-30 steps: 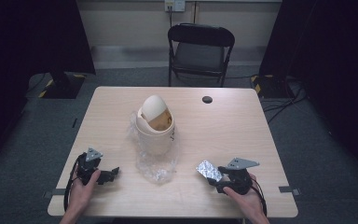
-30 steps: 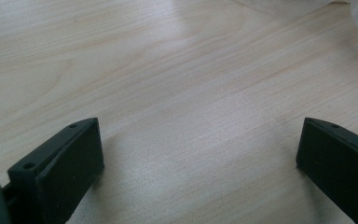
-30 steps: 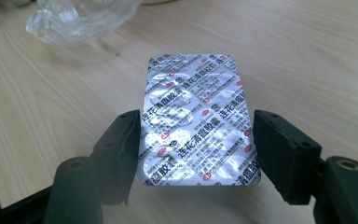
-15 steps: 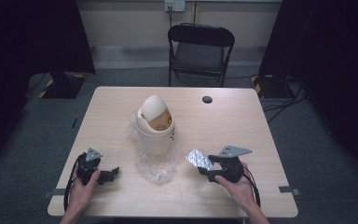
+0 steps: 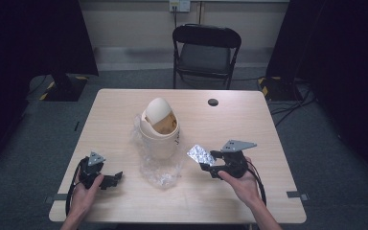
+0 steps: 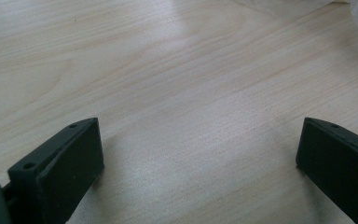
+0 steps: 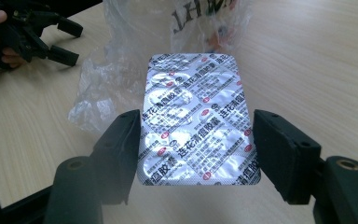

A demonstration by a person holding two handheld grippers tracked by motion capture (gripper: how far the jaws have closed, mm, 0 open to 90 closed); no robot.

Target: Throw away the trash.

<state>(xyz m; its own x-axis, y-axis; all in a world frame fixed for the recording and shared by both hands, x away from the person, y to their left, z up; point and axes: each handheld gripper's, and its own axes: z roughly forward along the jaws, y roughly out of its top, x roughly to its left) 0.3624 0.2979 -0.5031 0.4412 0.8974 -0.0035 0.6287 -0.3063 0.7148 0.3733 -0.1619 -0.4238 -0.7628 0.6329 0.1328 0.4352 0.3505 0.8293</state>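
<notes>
This looks like a recording studio or lab set-up rather than a home: a plain light-wood table (image 5: 249, 115) stands alone on grey carpet (image 5: 326, 143) at the centre of the frame, with black curtains (image 5: 345, 57) hanging at the upper left and upper right. A black folding chair (image 5: 206, 52) sits at top centre against a bare wall with a power outlet (image 5: 179, 5), and cables (image 5: 292, 103) trail across the floor at the right

A black folding metal chair (image 5: 206, 52) stood behind the pale wooden table (image 5: 249, 120); grey floor (image 5: 326, 143), seemingly carpeted, lay around.
</notes>
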